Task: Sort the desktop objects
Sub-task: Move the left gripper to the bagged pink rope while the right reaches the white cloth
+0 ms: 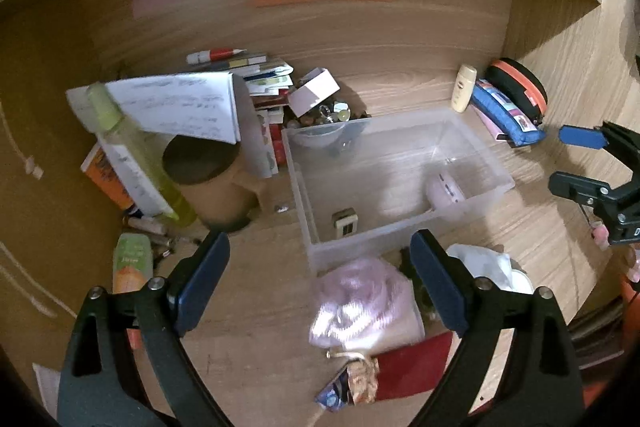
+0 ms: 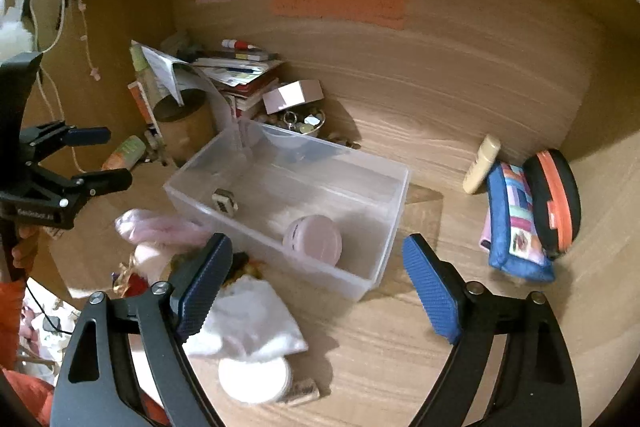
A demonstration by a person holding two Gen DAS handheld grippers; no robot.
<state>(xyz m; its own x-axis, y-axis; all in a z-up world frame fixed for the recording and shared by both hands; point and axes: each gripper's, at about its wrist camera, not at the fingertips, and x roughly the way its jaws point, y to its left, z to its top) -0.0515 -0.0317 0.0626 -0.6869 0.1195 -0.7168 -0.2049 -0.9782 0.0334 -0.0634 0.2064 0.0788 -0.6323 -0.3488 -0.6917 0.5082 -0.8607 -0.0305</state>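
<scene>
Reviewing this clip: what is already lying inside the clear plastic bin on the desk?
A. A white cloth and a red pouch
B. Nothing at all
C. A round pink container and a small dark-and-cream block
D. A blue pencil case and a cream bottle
C: inside the clear bin lie a round pink container and a small dark-and-cream block; the blue pencil case and cream bottle sit outside it on the desk.
</scene>
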